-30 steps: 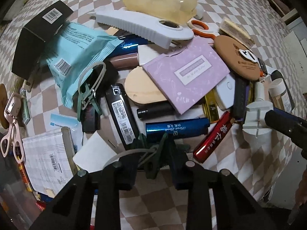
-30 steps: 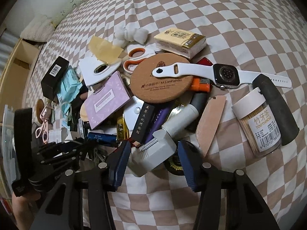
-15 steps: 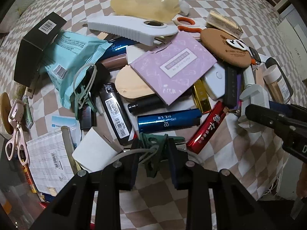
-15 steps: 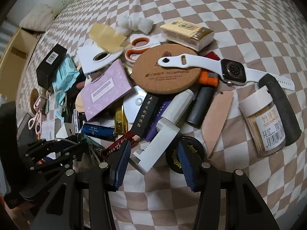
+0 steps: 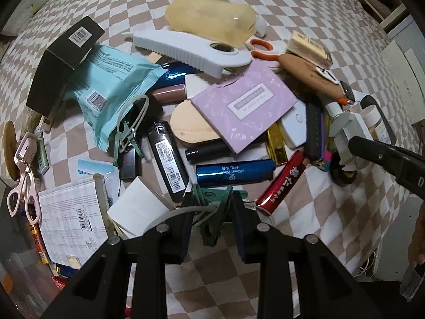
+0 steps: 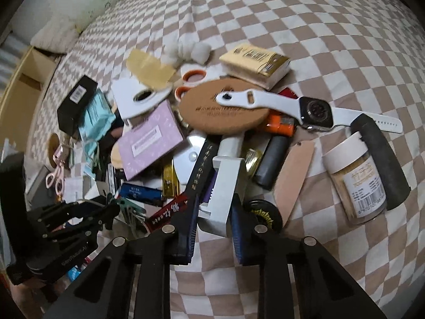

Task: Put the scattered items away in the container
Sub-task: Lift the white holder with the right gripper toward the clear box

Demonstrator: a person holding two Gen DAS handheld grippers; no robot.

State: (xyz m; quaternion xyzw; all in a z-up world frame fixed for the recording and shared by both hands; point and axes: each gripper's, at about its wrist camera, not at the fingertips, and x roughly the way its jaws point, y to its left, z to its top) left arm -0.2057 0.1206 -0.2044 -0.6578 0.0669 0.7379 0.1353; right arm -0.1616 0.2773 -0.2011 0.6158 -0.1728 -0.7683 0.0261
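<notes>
A heap of small items lies on a checkered cloth [image 6: 292,26]. My left gripper [image 5: 212,204] points down at the heap's near edge and is shut on a green clip [image 5: 212,194] with a white cable tie looped through it. In the right wrist view this gripper [image 6: 111,210] is at the lower left. My right gripper [image 6: 214,207] has its jaws closing tight on a white plastic tool [image 6: 225,180]. Its pads press both of the tool's sides. The left wrist view shows the right gripper [image 5: 372,146] at that tool [image 5: 350,130].
Around the grips lie a blue lighter [image 5: 233,175], a red lighter [image 5: 281,180], a purple card [image 5: 244,103], a teal packet [image 5: 111,85] and a black box [image 5: 63,63]. Also there: a cork coaster [image 6: 223,111], white watch [image 6: 316,111], toothpick jar [image 6: 358,180]. A cardboard box [image 6: 24,85] stands far left.
My right gripper's jaws have closed in from wide apart onto the white tool, which now stands lengthwise between them. The left gripper has kept its hold on the green clip.
</notes>
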